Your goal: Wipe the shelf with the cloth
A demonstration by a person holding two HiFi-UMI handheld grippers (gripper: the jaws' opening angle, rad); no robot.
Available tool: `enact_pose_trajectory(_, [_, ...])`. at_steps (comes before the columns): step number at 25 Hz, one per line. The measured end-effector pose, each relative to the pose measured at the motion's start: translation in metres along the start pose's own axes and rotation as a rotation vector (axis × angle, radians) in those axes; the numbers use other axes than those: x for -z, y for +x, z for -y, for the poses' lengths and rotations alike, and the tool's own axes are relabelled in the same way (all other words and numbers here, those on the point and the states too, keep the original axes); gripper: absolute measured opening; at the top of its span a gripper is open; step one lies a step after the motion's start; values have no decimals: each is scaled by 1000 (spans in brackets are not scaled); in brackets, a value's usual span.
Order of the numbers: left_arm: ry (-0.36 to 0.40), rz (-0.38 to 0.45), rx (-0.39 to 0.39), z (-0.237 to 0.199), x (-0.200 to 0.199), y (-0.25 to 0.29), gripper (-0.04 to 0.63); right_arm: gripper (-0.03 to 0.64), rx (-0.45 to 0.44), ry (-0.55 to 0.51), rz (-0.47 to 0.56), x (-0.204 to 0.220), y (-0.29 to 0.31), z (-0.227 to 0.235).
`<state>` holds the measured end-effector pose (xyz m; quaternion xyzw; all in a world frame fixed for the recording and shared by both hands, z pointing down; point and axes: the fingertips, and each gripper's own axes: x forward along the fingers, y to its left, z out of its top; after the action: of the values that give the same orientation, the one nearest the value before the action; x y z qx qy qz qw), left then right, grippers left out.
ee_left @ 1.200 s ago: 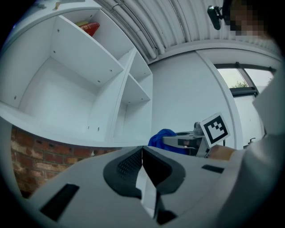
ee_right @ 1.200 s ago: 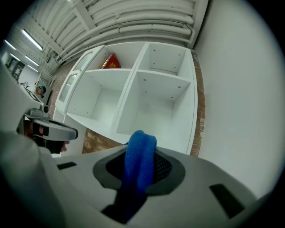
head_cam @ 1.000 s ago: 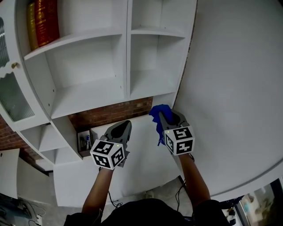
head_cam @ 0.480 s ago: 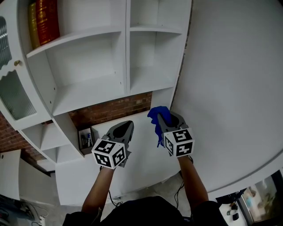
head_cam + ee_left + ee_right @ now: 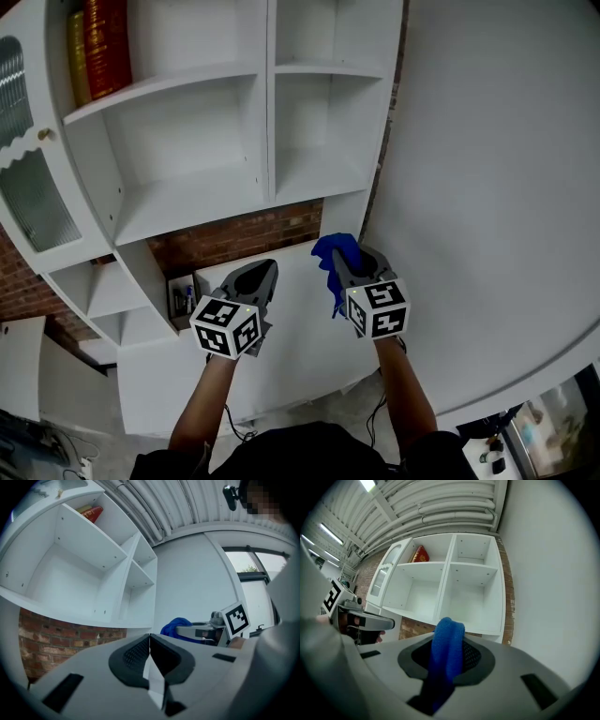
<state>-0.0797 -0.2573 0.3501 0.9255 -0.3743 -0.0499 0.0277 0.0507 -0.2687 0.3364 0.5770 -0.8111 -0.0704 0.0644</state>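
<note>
The right claw (image 5: pixel 449 654) is clamped on the blue cloth (image 5: pixel 447 641), which bunches between its jaws and hangs in a fold below them. In the head view the cloth is held in the air in front of the white shelf unit (image 5: pixel 192 199), below the lower right compartment, and it appears to touch no board. The left claw (image 5: pixel 150 645) has its jaws pressed together with nothing between them and hovers just beside the right one. The compartments nearest the cloth are bare. Red books (image 5: pixel 101 45) stand on the upper left board, and a brick wall (image 5: pixel 239 236) shows under the unit. By this showing the cloth is in hand and ready, but wiping has not begun, and every board is left to do.
</note>
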Motion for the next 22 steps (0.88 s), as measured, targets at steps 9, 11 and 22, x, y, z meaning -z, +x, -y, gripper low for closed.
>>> enact_pose_trajectory(9, [-31, 15, 14, 24, -3, 6, 17, 98, 9, -3, -5, 4, -19, 13])
enact_pose_trajectory(11, [-33, 14, 18, 33, -3, 9, 17, 98, 8, -6, -7, 5, -25, 17])
enact_pose_trajectory(22, [-25, 19, 0, 71, -1, 8, 17, 98, -32, 36, 11, 12, -63, 24])
